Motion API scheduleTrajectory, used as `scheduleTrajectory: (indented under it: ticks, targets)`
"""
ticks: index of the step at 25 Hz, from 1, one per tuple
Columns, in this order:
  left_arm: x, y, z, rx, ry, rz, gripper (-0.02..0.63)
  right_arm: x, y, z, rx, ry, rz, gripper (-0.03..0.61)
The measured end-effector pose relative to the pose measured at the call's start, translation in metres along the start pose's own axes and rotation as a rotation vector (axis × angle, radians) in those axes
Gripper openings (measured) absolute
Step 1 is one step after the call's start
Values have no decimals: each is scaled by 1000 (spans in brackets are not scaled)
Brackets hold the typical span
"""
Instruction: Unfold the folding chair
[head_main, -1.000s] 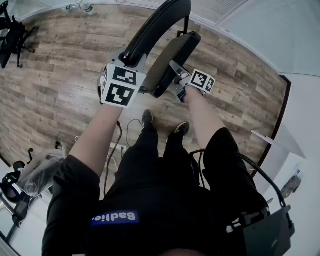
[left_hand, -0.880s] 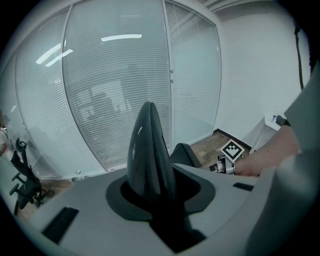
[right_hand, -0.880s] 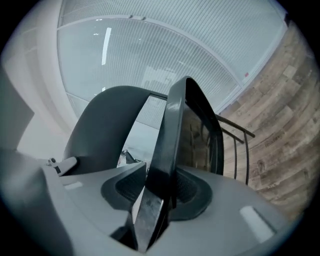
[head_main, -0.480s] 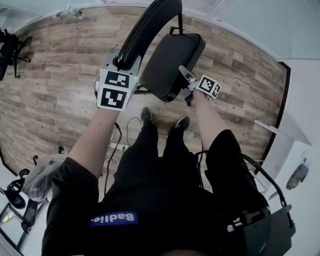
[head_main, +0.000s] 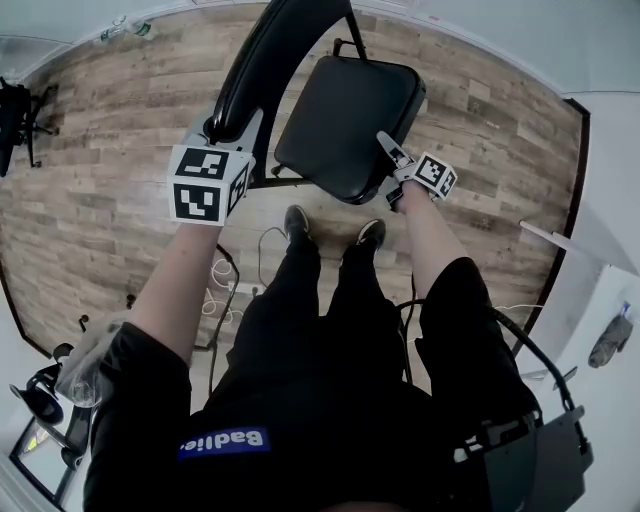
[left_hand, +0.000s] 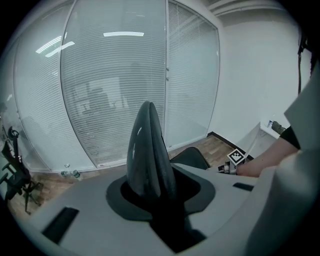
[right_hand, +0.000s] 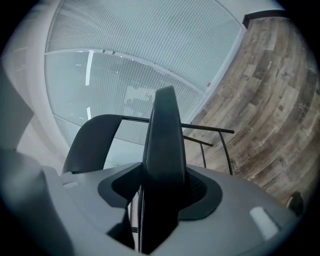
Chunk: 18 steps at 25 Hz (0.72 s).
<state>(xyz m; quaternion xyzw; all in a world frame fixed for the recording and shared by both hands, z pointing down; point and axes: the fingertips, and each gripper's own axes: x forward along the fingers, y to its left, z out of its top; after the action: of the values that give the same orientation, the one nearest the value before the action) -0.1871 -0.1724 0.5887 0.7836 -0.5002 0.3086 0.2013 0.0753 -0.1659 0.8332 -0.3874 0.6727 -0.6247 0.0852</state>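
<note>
Folding chair: is standing on the wooden floor, just beyond the person's shoes, with its seat angled well away from its backrest.
Backrest: is showing as a black, curved band running toward the top of the head view, left of the seat.
Seat: is facing its broad black pad up toward the head camera, right of the backrest.
Left gripper: is reaching to the backrest's lower end, its fingers clenching it. In the left gripper view the dark backrest is filling the gap between them.
Right gripper: is reaching to the seat's near right corner, its fingers opening. In the right gripper view the seat is standing edge-on between them, with a thin slit of light showing along one side.
Frame tube: is running thin and black behind the seat.
Glass wall: is standing with its blinds behind the chair.
</note>
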Motion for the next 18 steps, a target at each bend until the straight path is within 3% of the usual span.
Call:
scheduleTrajectory:
  ticks: [18]
  targets:
    - [49, -39, -34, -47, -22, -42, 98, -41, -162, 12, -27, 34, -124, 259]
